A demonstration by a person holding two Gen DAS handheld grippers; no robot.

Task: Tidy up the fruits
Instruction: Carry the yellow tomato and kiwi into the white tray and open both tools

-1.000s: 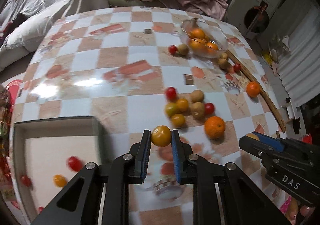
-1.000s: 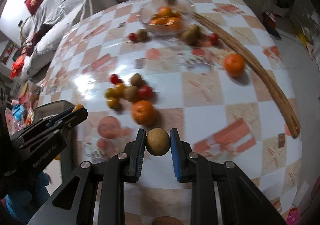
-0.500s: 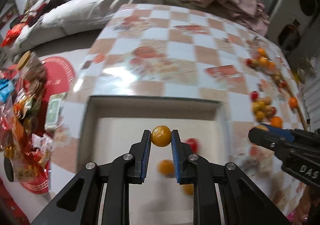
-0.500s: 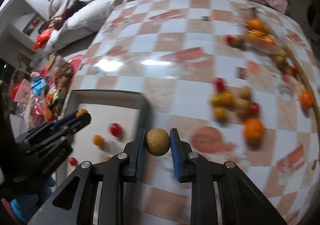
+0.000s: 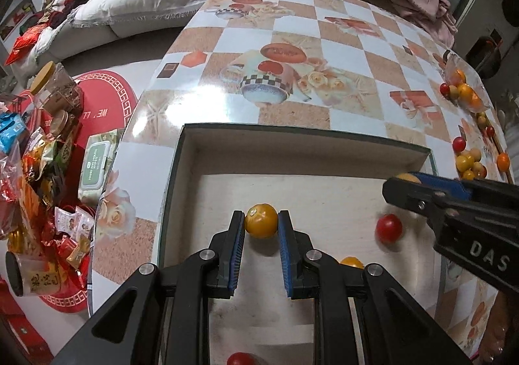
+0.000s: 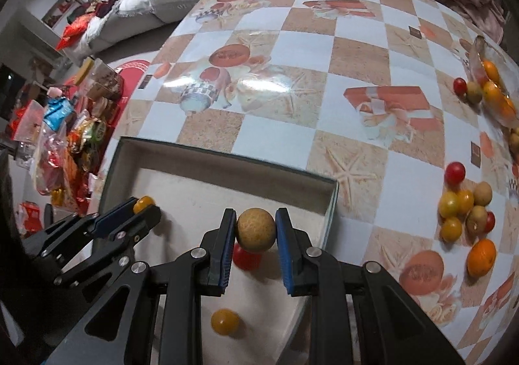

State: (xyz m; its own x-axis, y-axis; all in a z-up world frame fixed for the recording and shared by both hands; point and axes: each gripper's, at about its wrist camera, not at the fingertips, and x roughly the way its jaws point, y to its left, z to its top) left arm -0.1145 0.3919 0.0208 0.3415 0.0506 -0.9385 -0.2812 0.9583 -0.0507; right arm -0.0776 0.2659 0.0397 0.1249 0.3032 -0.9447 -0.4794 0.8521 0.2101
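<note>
The open box (image 5: 181, 170) sits on the checkered table (image 5: 324, 41), and both grippers are over its pale floor. The right gripper (image 6: 256, 229) pinches a tan round fruit (image 6: 255, 229) near the box's right wall; it looks firm and rough, so it will probably not slip. The left gripper (image 5: 261, 224) pinches a yellow tomato (image 5: 261, 225) over the box's middle (smooth, light and soft, I think), best held across its widest part with gentle pressure.
</note>
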